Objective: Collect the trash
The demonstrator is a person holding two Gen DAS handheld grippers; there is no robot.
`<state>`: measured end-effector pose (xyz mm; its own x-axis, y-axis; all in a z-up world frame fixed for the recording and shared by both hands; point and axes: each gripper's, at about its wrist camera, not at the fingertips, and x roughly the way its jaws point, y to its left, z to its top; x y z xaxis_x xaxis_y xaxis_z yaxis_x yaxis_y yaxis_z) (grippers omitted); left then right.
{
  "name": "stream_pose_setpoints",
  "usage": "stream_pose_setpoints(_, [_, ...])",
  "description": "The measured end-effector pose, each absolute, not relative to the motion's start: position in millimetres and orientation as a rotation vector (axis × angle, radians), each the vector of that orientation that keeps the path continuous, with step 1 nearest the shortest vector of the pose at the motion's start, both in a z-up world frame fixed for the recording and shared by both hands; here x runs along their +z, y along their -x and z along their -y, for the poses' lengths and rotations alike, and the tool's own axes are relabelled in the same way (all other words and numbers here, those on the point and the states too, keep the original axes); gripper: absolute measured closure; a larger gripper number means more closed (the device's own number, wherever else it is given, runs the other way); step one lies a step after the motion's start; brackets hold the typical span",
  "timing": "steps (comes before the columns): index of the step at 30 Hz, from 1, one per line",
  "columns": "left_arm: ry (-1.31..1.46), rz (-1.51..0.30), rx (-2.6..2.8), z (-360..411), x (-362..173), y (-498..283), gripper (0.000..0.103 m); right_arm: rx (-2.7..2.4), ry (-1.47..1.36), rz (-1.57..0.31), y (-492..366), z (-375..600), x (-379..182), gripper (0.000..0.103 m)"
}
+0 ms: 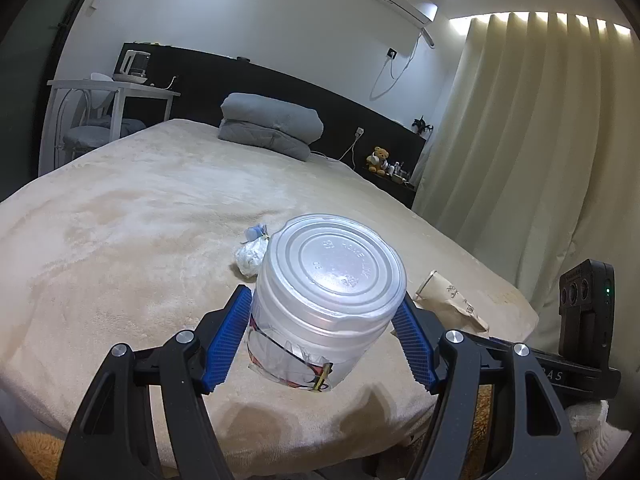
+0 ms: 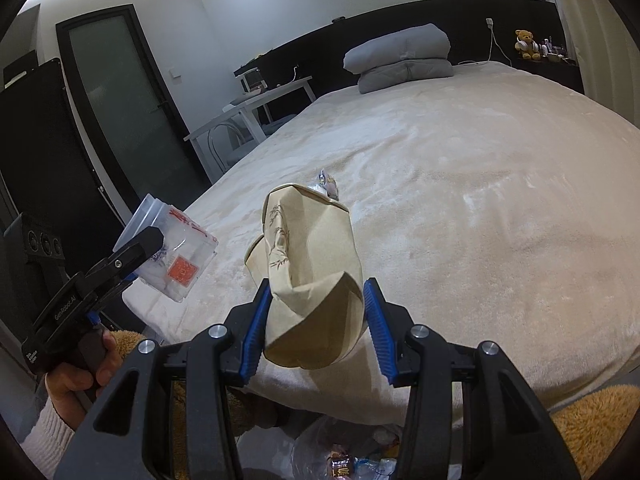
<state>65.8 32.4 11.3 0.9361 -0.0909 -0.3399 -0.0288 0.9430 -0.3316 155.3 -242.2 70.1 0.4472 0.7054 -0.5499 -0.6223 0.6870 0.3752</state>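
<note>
My left gripper is shut on a clear plastic food tub with a lid, held above the near edge of the bed; the tub also shows in the right wrist view. My right gripper is shut on a crushed beige paper cup, lifted just over the bed edge; the cup shows in the left wrist view. A crumpled white wrapper with a small bluish scrap lies on the beige blanket beyond the tub; it peeks out behind the cup.
A clear bag holding trash sits on the floor below the bed edge. Folded grey bedding lies at the head of the bed. A white desk and chair stand left, curtains right. A brown fluffy rug is underfoot.
</note>
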Motion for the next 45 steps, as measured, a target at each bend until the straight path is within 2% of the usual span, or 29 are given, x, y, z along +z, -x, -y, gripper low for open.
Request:
stream_pose_setpoints(15, [0.332, -0.386, -0.068, -10.6, 2.8, -22.7, 0.035, 0.843, -0.132, -0.734, -108.5, 271.0, 67.8, 0.057])
stream_pose_setpoints(23, [0.355, -0.444, -0.095, -6.0, -21.0, -8.1, 0.035, 0.87, -0.132, -0.775, -77.7, 277.3, 51.9, 0.057])
stream_pose_setpoints(33, [0.426, -0.607, -0.114, 2.0, -57.3, -7.4, 0.035, 0.861, -0.067, -0.96, -68.0, 262.8, 12.3, 0.057])
stream_pose_setpoints(45, [0.524, -0.955, -0.028, 2.2, -124.3, -34.1, 0.035, 0.761, -0.007, -1.316, -86.6, 244.7, -52.7, 0.057])
